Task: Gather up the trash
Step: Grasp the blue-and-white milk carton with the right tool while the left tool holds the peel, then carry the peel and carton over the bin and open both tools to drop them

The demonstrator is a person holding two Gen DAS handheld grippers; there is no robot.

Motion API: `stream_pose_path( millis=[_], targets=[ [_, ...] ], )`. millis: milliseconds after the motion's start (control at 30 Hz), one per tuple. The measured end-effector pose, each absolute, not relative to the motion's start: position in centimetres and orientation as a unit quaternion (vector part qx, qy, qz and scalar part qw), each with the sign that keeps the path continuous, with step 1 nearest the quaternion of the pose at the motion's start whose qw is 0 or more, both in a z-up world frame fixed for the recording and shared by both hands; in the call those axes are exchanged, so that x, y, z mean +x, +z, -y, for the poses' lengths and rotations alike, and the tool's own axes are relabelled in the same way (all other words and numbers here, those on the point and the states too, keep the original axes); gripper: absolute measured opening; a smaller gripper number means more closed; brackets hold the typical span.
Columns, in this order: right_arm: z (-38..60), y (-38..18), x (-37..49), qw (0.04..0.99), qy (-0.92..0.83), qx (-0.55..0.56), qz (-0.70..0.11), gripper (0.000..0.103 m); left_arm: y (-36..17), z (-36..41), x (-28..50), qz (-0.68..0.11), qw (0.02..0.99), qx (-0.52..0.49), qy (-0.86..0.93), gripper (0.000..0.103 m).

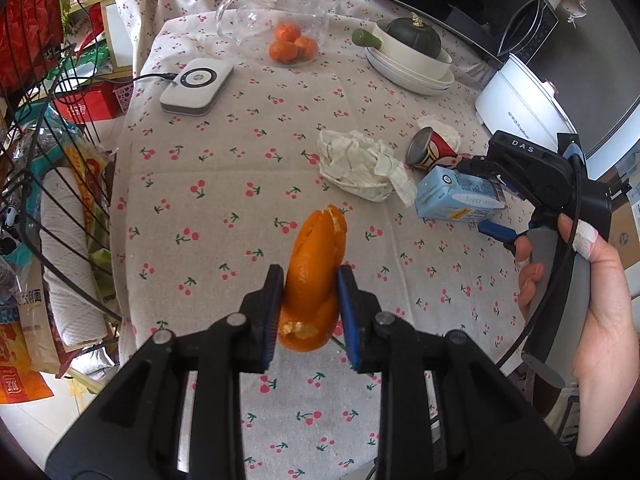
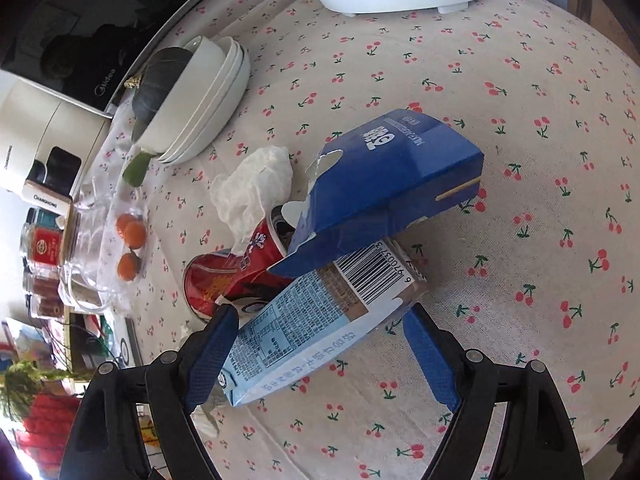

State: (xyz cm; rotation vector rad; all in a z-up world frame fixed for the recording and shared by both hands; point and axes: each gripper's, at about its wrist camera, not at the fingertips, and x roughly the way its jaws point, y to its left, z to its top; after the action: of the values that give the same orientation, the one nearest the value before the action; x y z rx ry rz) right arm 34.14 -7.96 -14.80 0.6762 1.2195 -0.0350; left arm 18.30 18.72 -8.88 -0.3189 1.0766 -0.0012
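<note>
1. My left tool (image 1: 308,312) is clamped tight on an orange peel (image 1: 316,272); both blue pads press its sides and the peel hangs clear above the desk (image 1: 224,184).
2. My right tool (image 2: 320,356) stands wide. A light blue carton (image 2: 316,328) lies between its fingers. The left pad (image 2: 212,356) looks to touch the carton's edge, but I cannot tell for sure; the right pad (image 2: 430,356) is apart from it. Not gripped.
3. In the left wrist view, a hand (image 1: 592,320) holds the right tool's grey handle at the frame's right side, with white tape on one finger.
4. A dark blue torn box (image 2: 392,184) rests on top of the light blue carton, tilted, its ripped end toward a red can (image 2: 232,276).
5. The red can lies on its side on the desk, touching the carton.
6. A crumpled tissue (image 2: 256,188) lies just behind the can; a second, larger crumpled tissue (image 1: 360,164) shows in the left view beside the carton.
7. Farther back: stacked white bowls (image 2: 208,100) with a dark green squash (image 2: 160,80), and three tangerines (image 1: 290,44) by a glass teapot (image 1: 276,20).
</note>
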Motion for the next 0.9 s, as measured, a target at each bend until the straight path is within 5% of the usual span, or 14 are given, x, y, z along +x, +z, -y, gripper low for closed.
stream_pose_path(
  millis=[200,433,900],
  targets=[
    [6.7,-15.2,34.4,0.779,-0.014,0.250,-0.575,0.085,-8.9,-18.9,18.3,-0.509,0.848,-0.149,0.001,0.029],
    [7.1,-14.6,32.6,0.778,0.052,0.190,-0.597,0.048,-8.7,-18.4,18.1,-0.508,0.850,-0.144,-0.004,0.029],
    [12.3,-10.8,26.0,0.799,0.106,0.095,-0.584,0.038,-7.1,-14.8,16.9,-0.499,0.854,-0.139,-0.045,0.029]
  ],
)
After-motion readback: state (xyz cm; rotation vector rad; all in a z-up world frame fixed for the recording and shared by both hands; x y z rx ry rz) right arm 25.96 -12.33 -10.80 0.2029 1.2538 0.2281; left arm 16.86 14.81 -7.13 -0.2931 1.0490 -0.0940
